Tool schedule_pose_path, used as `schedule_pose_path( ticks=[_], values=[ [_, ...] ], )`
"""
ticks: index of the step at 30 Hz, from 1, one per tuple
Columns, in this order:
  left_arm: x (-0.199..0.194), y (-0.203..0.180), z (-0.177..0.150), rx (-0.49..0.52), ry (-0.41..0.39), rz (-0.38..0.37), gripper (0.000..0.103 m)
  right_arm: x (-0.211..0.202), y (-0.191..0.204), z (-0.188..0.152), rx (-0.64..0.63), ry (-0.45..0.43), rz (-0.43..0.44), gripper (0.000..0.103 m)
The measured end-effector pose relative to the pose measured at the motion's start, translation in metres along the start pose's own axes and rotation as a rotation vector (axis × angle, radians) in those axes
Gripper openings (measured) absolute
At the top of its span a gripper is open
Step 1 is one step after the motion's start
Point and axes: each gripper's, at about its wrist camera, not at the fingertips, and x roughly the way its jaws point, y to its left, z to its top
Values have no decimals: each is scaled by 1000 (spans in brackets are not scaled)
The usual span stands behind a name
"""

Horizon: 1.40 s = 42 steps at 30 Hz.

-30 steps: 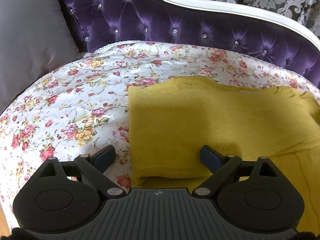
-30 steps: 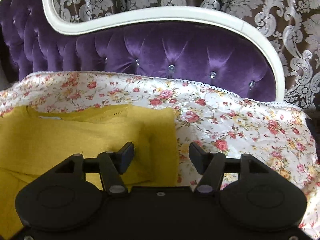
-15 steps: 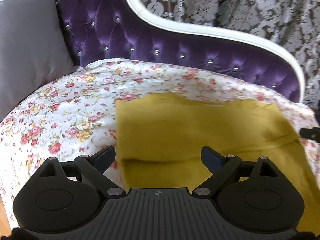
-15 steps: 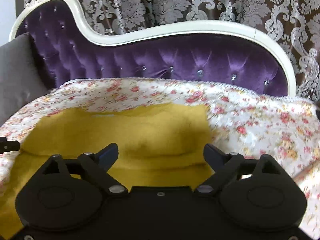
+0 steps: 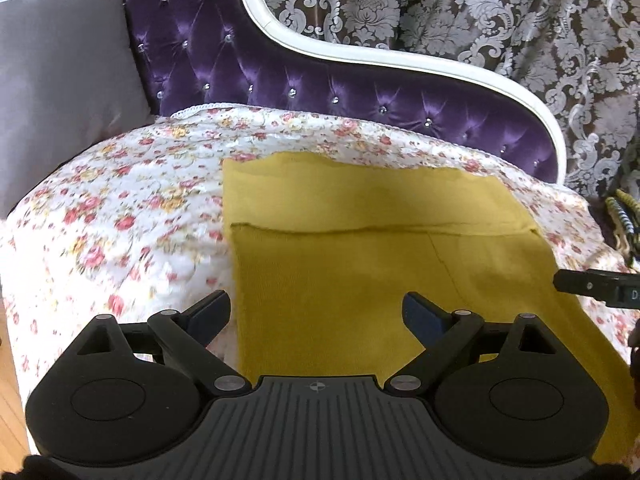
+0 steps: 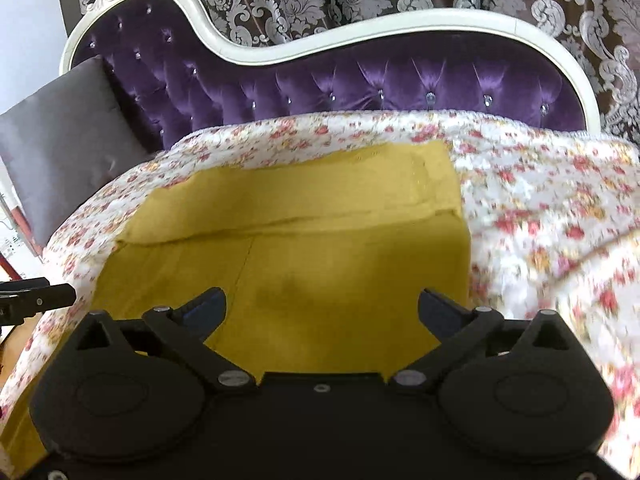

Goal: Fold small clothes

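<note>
A mustard-yellow knit garment (image 5: 360,240) (image 6: 300,208) lies flat on the floral cover, its far part folded toward me over the rest with a straight fold edge across. My left gripper (image 5: 316,308) hovers open above the garment's near left edge, with nothing between its fingers. My right gripper (image 6: 322,304) hangs above the near right part; its jaws are opening wide and hold nothing. One finger of the right gripper (image 5: 592,286) shows at the right edge of the left wrist view. A finger of the left gripper (image 6: 40,300) shows at the left edge of the right wrist view.
The floral cover (image 5: 120,208) (image 6: 540,200) drapes a purple tufted sofa (image 5: 280,72) with a white frame. A grey cushion (image 5: 60,80) (image 6: 60,148) leans at the left end. A patterned curtain (image 5: 480,8) hangs behind. Wooden floor (image 5: 8,400) shows at the lower left.
Both grippers have drawn back and up from the garment, so more of it and the sofa is in view. The right jaws have spread wider. The folded-over part lies released.
</note>
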Motion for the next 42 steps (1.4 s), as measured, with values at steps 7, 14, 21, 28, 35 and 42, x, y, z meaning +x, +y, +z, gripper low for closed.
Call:
schedule_pose_path(
  ticks=[7, 14, 21, 28, 35, 42],
  values=[
    [-23, 0, -17, -46, 3, -8, 94, -28, 1, -24, 30, 15, 2, 103],
    [-40, -3, -34, -67, 21, -26, 94, -54, -5, -44, 73, 9, -25, 103],
    [-55, -1, -55, -70, 39, -30, 94, -76, -8, -63, 75, 1, -77, 103],
    [-65, 8, -74, -62, 76, -28, 94, -93, -12, -79, 89, -7, -106, 103],
    [-71, 8, -87, -40, 109, -24, 94, -103, -14, -89, 69, 7, -133, 103],
    [-74, 18, -92, -55, 123, -8, 94, -109, -25, -98, 72, 26, -172, 103]
  ],
)
